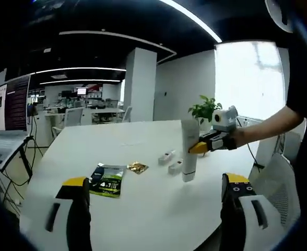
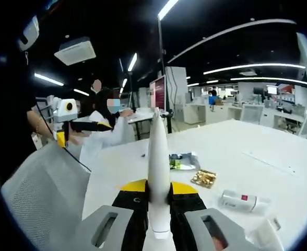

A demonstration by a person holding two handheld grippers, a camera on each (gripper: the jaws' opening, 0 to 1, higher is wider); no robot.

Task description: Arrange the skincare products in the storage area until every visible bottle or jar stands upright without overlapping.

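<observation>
A tall white tube point(image 1: 189, 149) stands cap-down on the white table point(image 1: 117, 141), and my right gripper point(image 1: 199, 147) comes in from the right, shut around its middle. In the right gripper view the same tube point(image 2: 158, 167) rises between the yellow-tipped jaws of my right gripper point(image 2: 158, 189). Two small white bottles point(image 1: 166, 156) point(image 1: 175, 166) lie on their sides just left of the tube; one with a red label point(image 2: 240, 201) lies to the tube's right. My left gripper point(image 1: 155, 180) stands open, nothing in it, well short of the tube, and shows held up at the left point(image 2: 98, 125).
A green sachet point(image 1: 107, 179) and a gold packet point(image 1: 137, 167) lie flat on the table, left of the bottles. A potted plant point(image 1: 204, 109) stands at the far edge. A grey mesh chair point(image 2: 44, 193) is beside the table point(image 2: 279, 157). People sit at desks behind.
</observation>
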